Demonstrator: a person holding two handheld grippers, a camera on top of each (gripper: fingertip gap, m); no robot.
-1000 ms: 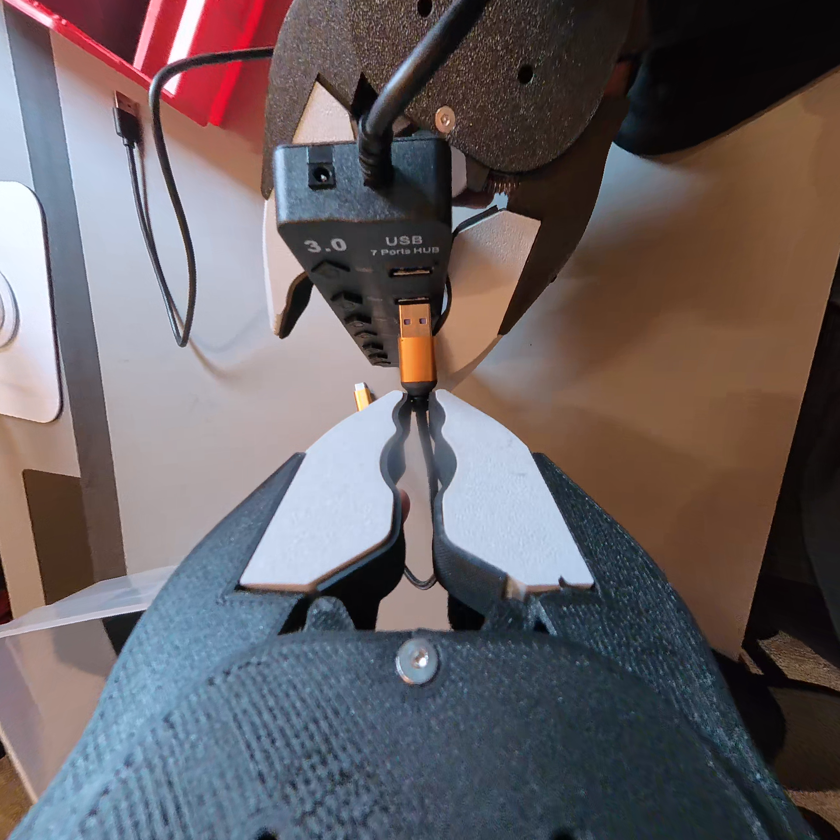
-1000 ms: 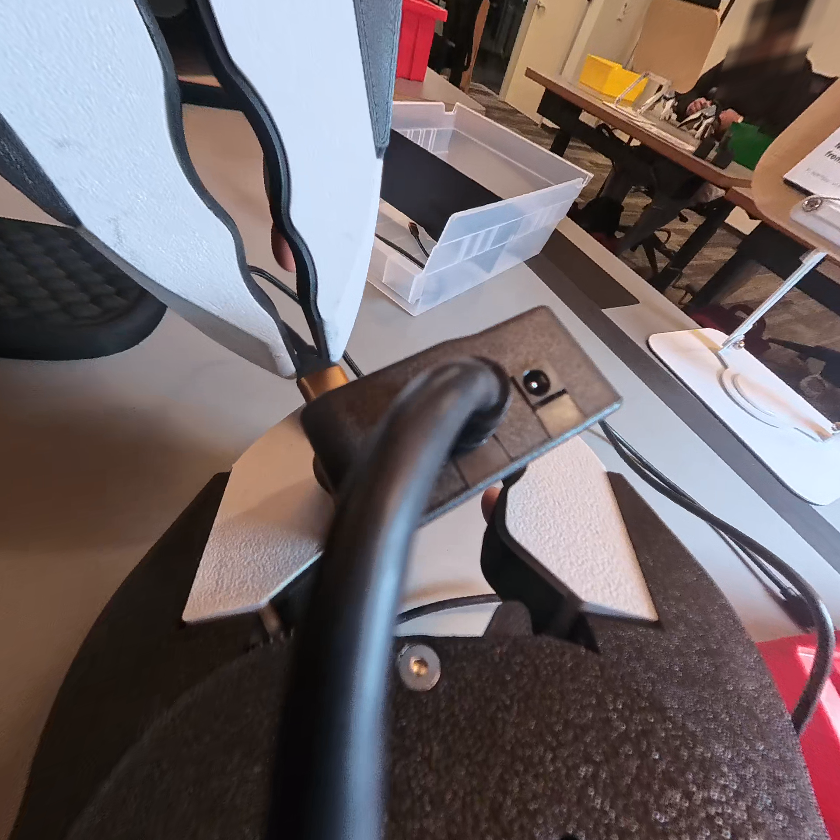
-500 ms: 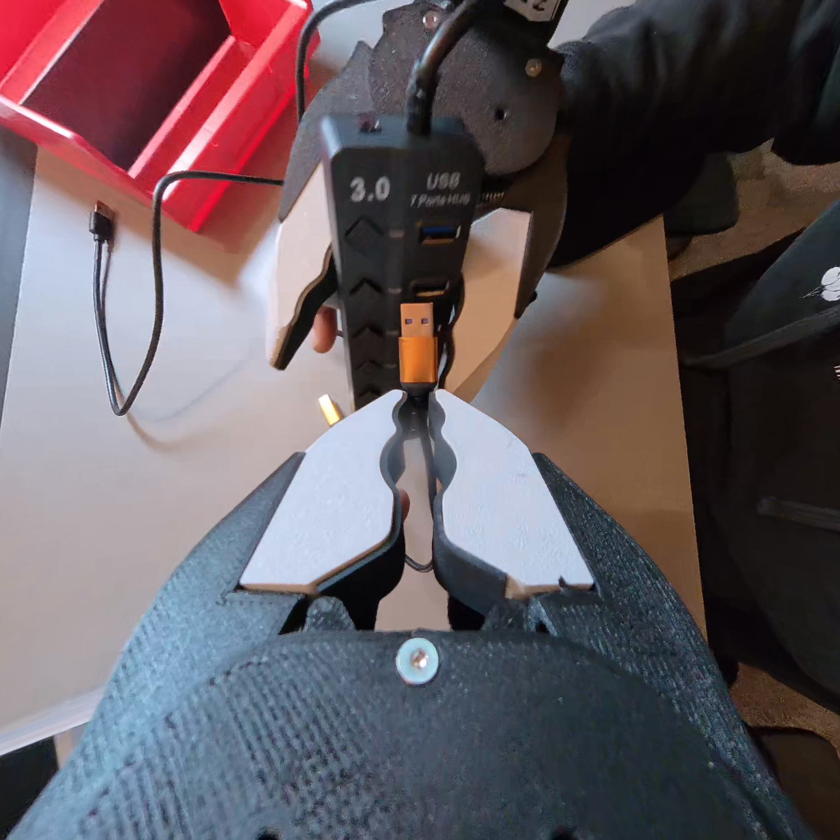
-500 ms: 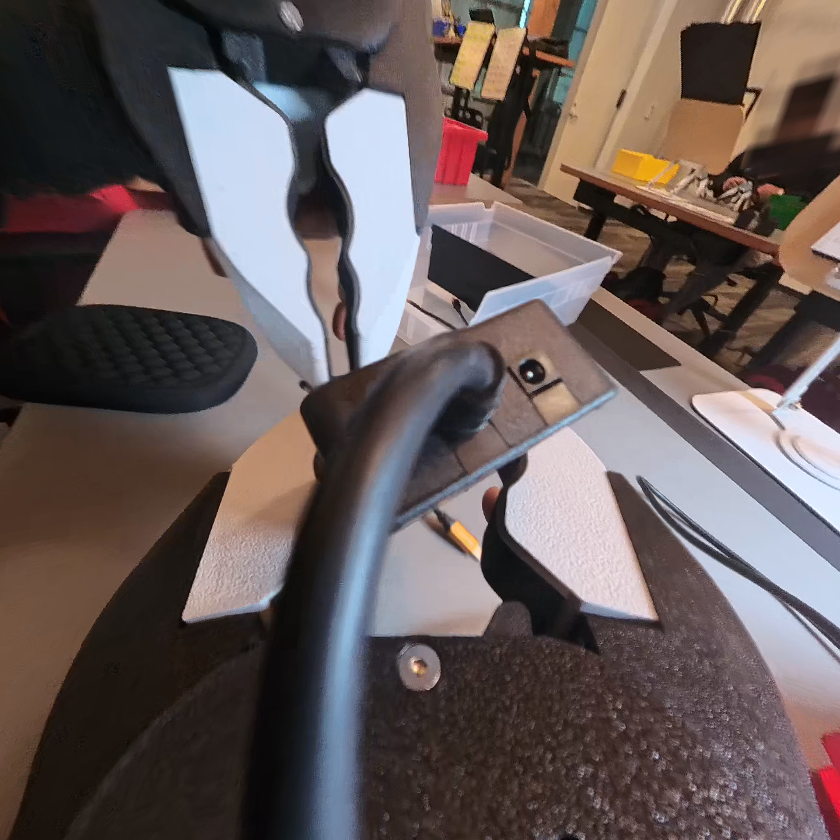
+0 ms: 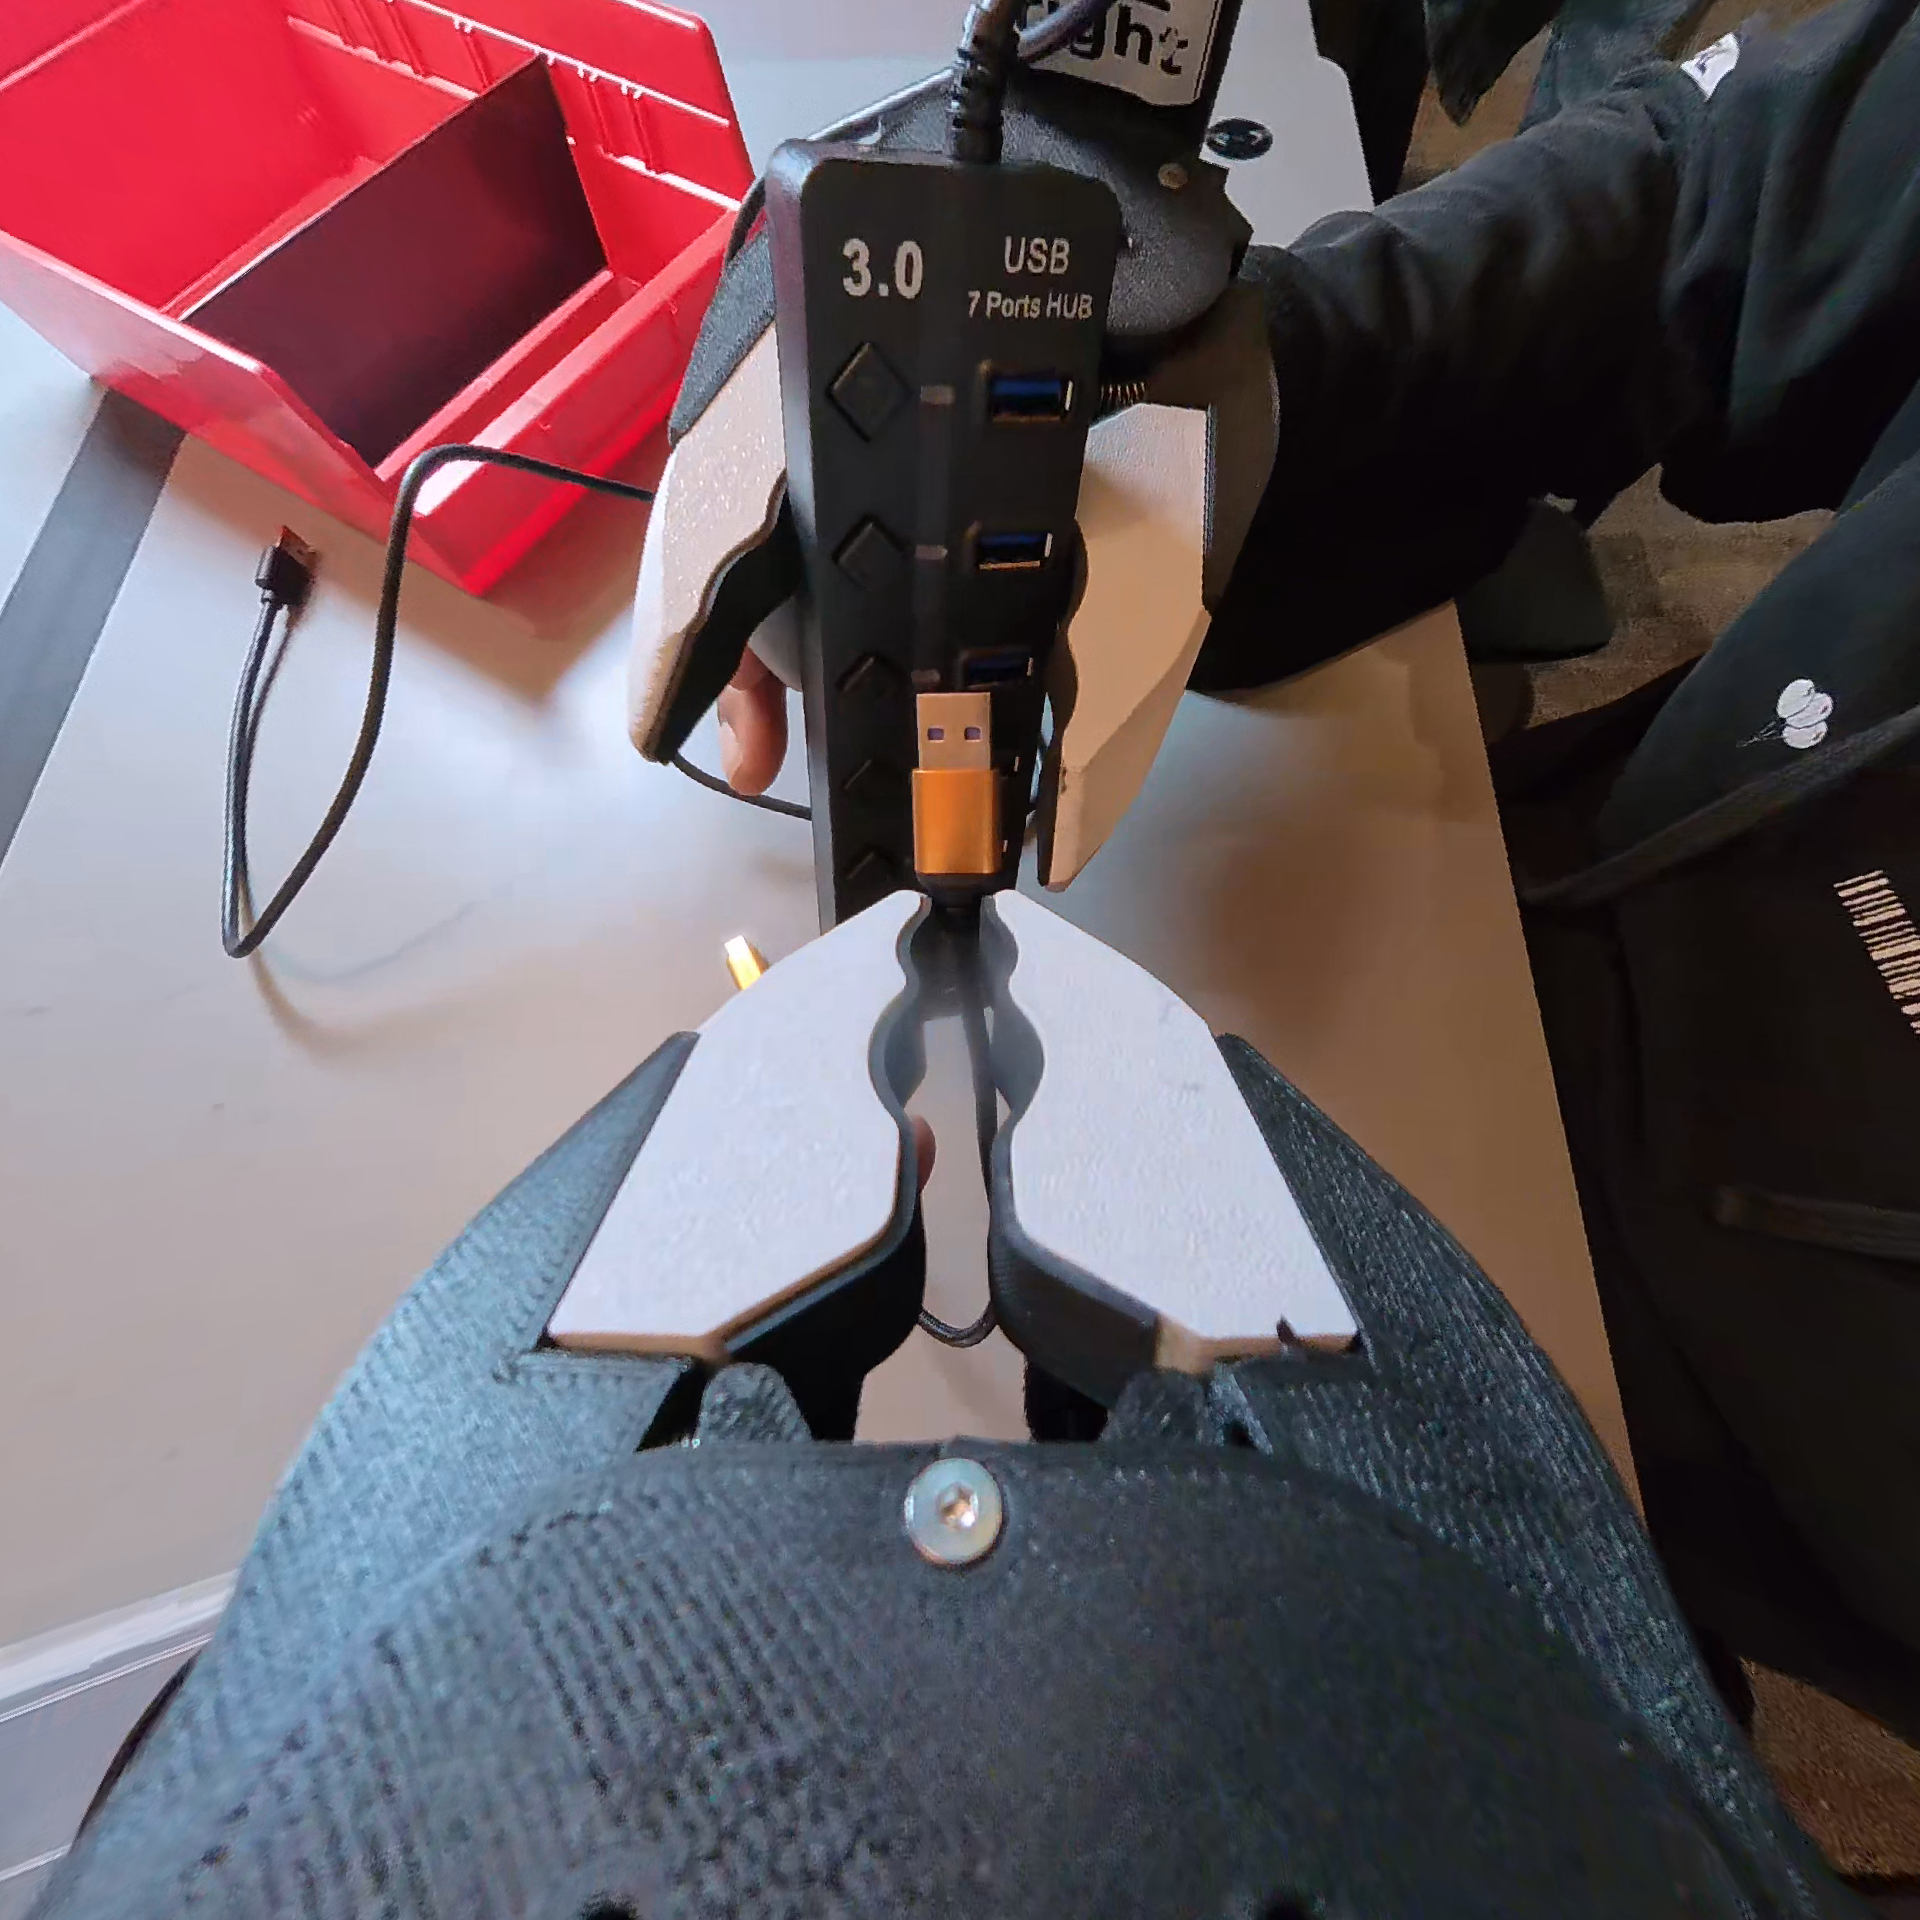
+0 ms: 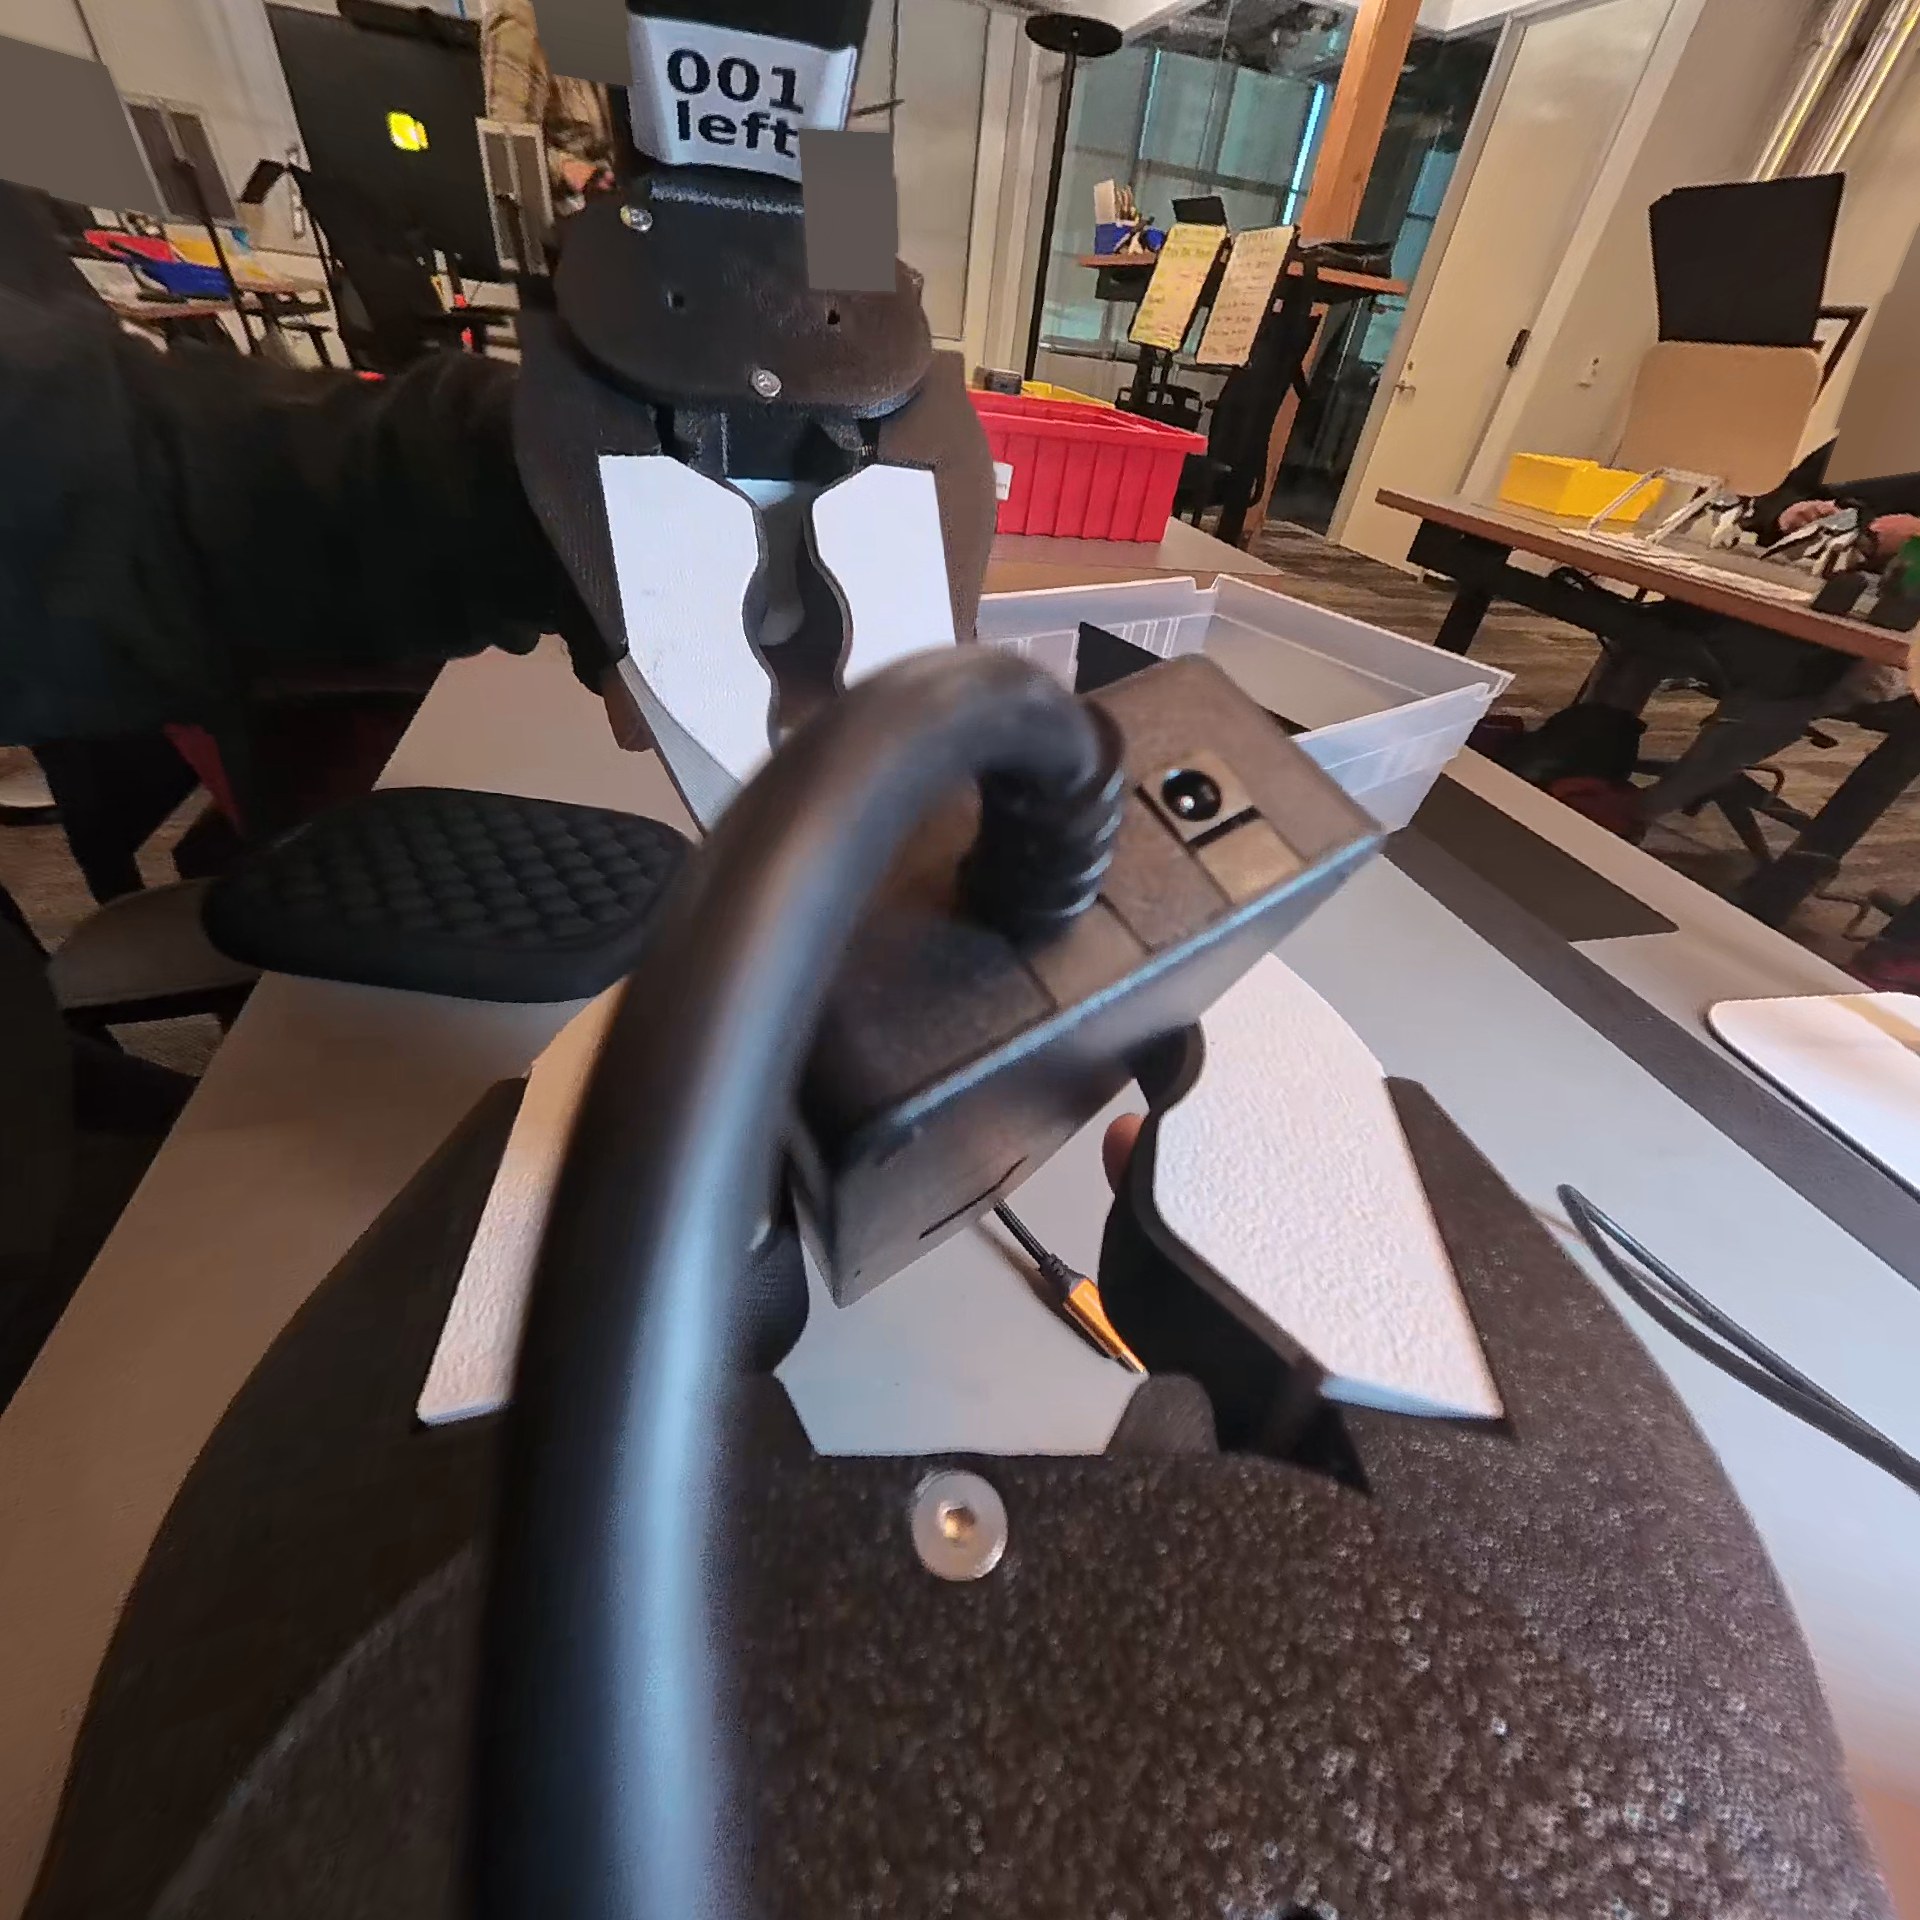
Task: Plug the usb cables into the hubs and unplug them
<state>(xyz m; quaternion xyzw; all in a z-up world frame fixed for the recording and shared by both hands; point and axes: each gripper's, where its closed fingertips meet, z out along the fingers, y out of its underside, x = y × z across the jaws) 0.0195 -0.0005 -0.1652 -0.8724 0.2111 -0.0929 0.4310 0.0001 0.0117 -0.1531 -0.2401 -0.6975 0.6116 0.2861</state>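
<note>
My left gripper (image 5: 956,914) is shut on the thin black cable just behind its orange USB plug (image 5: 956,800). The plug's metal end is bare and lies over the black hub (image 5: 935,468), just below the third port. My right gripper (image 6: 987,1039) is shut on the hub (image 6: 1091,935) and holds it above the table. The hub's thick black cable (image 6: 665,1247) arches over that gripper. The right gripper (image 5: 868,810) faces me in the left wrist view, and the left gripper (image 6: 774,727) shows in the right wrist view. The cable's other orange end (image 6: 1101,1330) lies on the table.
A red bin (image 5: 312,208) stands at the far left with a loose black cable (image 5: 312,675) in front of it. A clear plastic bin (image 6: 1299,665) sits behind the hub. A black chair armrest (image 6: 447,883) is at the table's left edge, and a white pad (image 6: 1849,1070) at the right. Left and right tips are no more than a few centimetres apart.
Both grippers have tilted and drawn apart. The hub now shows more of its ports, and the orange plug sits lower along it, below the third port rather than the second.
</note>
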